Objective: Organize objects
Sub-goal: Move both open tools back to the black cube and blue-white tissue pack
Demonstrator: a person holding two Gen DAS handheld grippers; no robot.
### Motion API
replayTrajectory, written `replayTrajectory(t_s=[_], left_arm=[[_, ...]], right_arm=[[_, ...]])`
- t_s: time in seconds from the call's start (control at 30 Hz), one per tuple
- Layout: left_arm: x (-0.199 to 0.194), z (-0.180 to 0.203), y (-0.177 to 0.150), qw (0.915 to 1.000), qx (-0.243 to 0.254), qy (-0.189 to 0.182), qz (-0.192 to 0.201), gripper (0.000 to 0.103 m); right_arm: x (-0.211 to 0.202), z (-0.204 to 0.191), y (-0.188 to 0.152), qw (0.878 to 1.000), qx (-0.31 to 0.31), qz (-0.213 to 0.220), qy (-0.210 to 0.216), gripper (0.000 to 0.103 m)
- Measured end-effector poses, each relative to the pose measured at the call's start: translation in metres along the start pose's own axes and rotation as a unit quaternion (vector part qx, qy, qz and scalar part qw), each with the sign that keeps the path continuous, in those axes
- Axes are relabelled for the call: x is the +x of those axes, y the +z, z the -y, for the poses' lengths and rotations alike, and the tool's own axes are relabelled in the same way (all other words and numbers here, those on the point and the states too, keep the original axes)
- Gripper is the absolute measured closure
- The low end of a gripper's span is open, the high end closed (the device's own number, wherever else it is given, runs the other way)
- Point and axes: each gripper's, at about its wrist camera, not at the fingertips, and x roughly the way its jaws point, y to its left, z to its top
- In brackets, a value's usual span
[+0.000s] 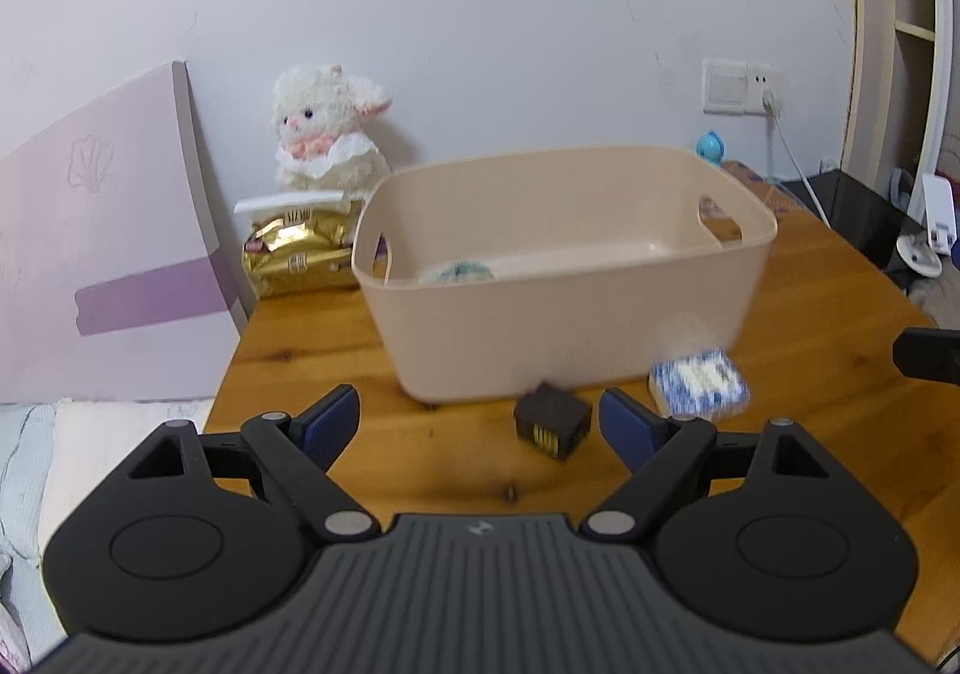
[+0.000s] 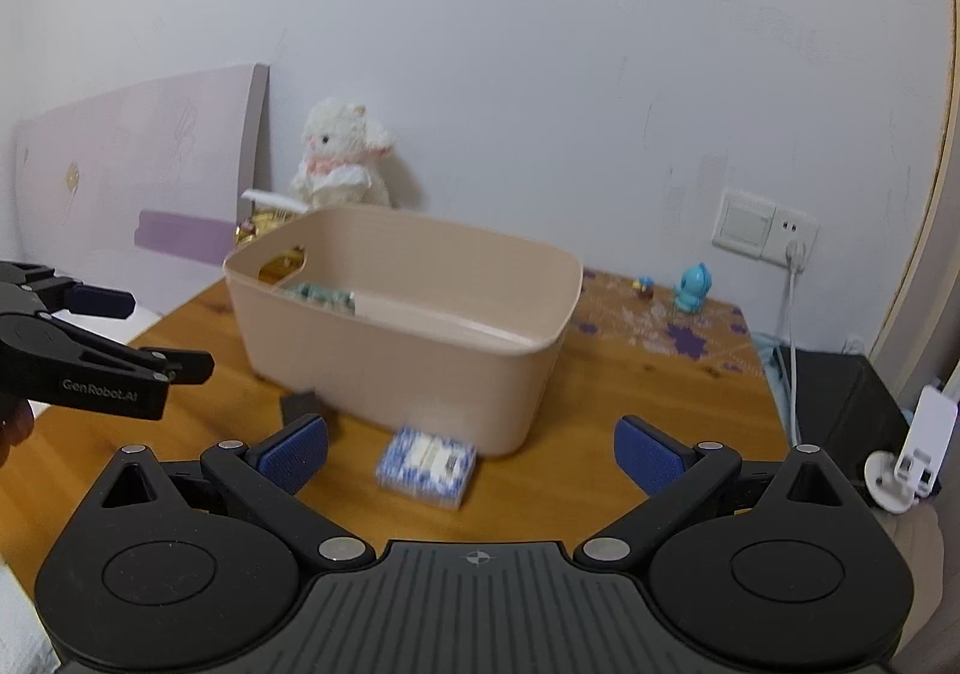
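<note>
Beige bin [image 1: 558, 278] with handle cutouts, blue-white packet [image 2: 427, 465], both claws wide open, empty.

A pale, off-white wall [image 2: 540, 44] fills the upper half of both views, scuffed and lightly cracked toward one o'clock. Against it at nine o'clock leans a pink headboard [image 1: 90, 254] with a mauve band and a faint shell drawing — bedding [image 1: 36, 464] lies below it at eight o'clock. A wooden table [image 1: 312, 350] of knotty orange pine takes the centre; a floral mat [image 2: 660, 326] covers its far corner at three o'clock. On the wall at two o'clock sits a white switch and socket plate [image 2: 762, 224], a white cable [image 2: 792, 326] dropping from it. At the far right edge stands a cream shelf unit [image 1: 900, 44] — beside the table, a black cabinet [image 2: 840, 404]. The light is soft and even.
</note>
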Motion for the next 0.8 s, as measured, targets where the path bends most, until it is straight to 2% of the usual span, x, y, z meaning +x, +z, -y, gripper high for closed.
replayTrajectory(t_s=[0.47,0.8], left_arm=[[0.027,0.013,-0.068,0.9983,0.014,-0.031,-0.048,0.015],[0.059,0.018,-0.079,0.9960,0.003,-0.050,-0.073,0.015]], right_arm=[[0.036,-0.004,-0.067,0.996,0.018,-0.082,0.008,0.000],[0.072,-0.001,-0.086,0.992,0.043,-0.113,0.019,0.000]])
